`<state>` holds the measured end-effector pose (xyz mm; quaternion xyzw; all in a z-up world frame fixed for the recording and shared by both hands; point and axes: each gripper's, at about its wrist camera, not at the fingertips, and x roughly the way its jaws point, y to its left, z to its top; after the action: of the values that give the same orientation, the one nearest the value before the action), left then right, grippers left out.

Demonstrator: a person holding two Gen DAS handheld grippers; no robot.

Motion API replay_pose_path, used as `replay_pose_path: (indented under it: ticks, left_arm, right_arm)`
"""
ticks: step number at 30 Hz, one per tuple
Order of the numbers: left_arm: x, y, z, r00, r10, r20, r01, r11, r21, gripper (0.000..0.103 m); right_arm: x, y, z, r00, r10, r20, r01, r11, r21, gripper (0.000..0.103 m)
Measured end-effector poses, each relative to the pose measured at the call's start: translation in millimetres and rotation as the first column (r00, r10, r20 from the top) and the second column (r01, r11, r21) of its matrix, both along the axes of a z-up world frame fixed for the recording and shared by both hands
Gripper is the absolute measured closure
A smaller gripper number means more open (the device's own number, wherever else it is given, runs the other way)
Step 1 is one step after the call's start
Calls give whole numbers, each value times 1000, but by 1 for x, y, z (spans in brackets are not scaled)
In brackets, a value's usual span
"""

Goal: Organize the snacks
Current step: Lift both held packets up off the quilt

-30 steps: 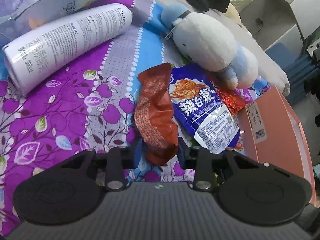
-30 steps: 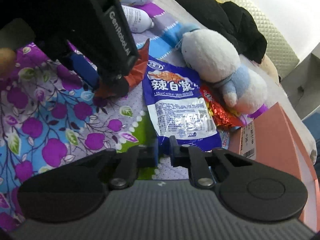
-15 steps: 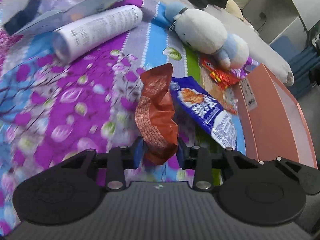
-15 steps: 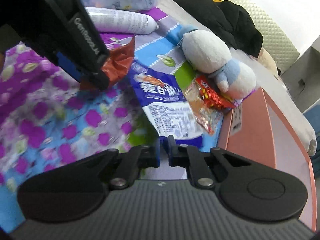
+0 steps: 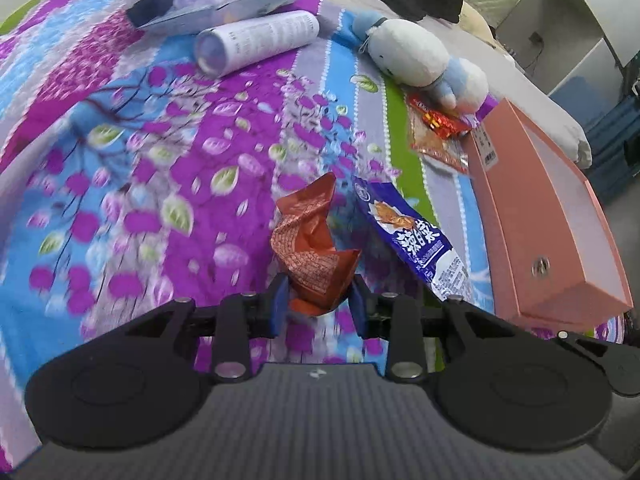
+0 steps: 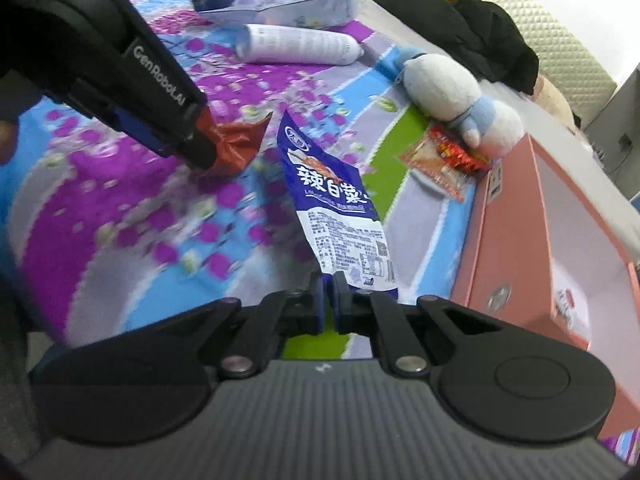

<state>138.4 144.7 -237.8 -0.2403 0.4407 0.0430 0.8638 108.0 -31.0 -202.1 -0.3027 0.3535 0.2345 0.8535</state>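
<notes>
blue packet (image 6: 334, 208) clamped at its near end, length running away from right gripper (image 6: 328, 306).

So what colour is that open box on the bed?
Salmon pink outside, pale whitish inside; the box shows best in the right wrist view.

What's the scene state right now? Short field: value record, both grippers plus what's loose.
left gripper: shut on the orange-brown snack packet, lifted off the bedspread
right gripper: shut on the lower edge of the blue snack packet, lifted off the bedspread
pink box: open, at the right edge of the bed
loose snacks: red snack packets on the bedspread, against the box's far end
plush toy: lies just beyond the red packets
white tube: on its side, far left
surface: floral bedspread
</notes>
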Motion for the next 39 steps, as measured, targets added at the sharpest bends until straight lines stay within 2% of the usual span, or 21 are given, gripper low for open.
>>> replay_pose_path:
  ticks: [5, 11, 12, 14, 15, 16, 17, 18, 19, 24, 27, 35, 39]
  left_arm:
    - [-27, -7, -1, 1000, 11, 1, -11, 1000, 23, 66]
    - [-43, 0, -4, 999, 40, -17, -40, 999, -7, 64]
    - [-43, 1, -4, 999, 41, -18, -42, 999, -13, 61]
    - [-44, 4, -4, 999, 44, -8, -44, 998, -36, 48]
    - [-45, 5, -4, 999, 44, -4, -45, 998, -50, 39]
    - [-46, 6, -4, 999, 49, 1, -49, 997, -60, 37]
    - [-46, 6, -4, 999, 52, 7, -51, 997, -64, 37]
    - [-47, 7, -5, 998, 54, 13, -53, 996, -69, 35]
    - [-47, 8, -6, 998, 56, 14, -55, 996, -77, 32]
    - [-45, 13, -14, 997, 78, 8, -77, 993, -89, 31]
    - [-44, 15, -18, 996, 86, 4, -85, 991, -99, 31]
    - [-37, 11, -26, 998, 55, -3, -55, 993, -106, 31]
    - [-33, 9, -32, 999, 53, -15, -54, 994, -92, 29]
  right_arm:
    - [-25, -6, 4, 1000, 5, -25, -4, 1000, 30, 96]
    - [-35, -10, 12, 995, 22, -95, -10, 992, 125, 93]
    - [-34, -10, 13, 993, 27, -111, -11, 990, 140, 92]
    - [-32, -10, 14, 988, 37, -151, -9, 984, 178, 91]
    - [-31, -12, 14, 984, 42, -175, -6, 980, 200, 87]
    - [-30, -13, 15, 979, 48, -198, -3, 975, 222, 69]
    - [-29, -13, 15, 977, 50, -209, 1, 971, 237, 57]
    - [-28, -14, 16, 977, 51, -209, 3, 969, 249, 35]
    - [-28, -15, 17, 977, 53, -206, 3, 965, 262, 27]
    - [-8, -18, 13, 967, 29, -252, 48, 955, 294, 27]
    - [9, -21, 4, 971, -15, -239, 86, 953, 290, 16]
    - [50, -21, -24, 943, -21, -331, 129, 943, 308, 16]
    - [55, -11, -33, 943, 3, -332, 96, 955, 282, 16]
